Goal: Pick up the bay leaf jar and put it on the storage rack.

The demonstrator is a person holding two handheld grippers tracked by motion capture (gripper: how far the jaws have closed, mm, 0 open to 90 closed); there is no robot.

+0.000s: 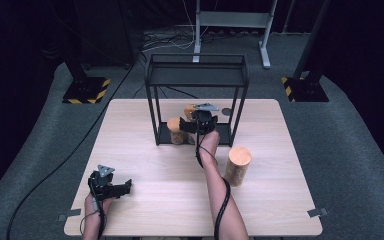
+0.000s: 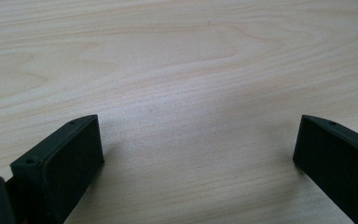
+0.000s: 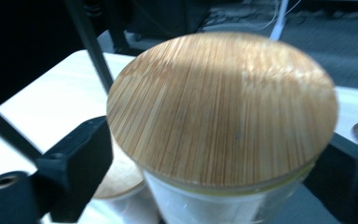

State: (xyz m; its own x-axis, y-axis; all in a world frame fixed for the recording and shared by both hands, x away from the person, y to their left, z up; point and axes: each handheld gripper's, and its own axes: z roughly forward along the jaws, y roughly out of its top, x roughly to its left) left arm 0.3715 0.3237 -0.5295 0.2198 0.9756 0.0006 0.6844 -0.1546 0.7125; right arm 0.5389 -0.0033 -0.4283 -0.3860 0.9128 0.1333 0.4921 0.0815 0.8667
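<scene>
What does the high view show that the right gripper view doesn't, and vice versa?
High view extra: the left tool near the table's front edge, and a tall container standing outside the rack. Right gripper view extra: bamboo grain on the lid between the right tool's jaws, and the clear body below it. Shared: that lid, a second lid beside it, rack posts, table.

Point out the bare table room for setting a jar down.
Free: the wide patch between the left tool and the tall jar, and the table left of the black rack. Crowded: under the rack, where two jars flank the right tool.
</scene>
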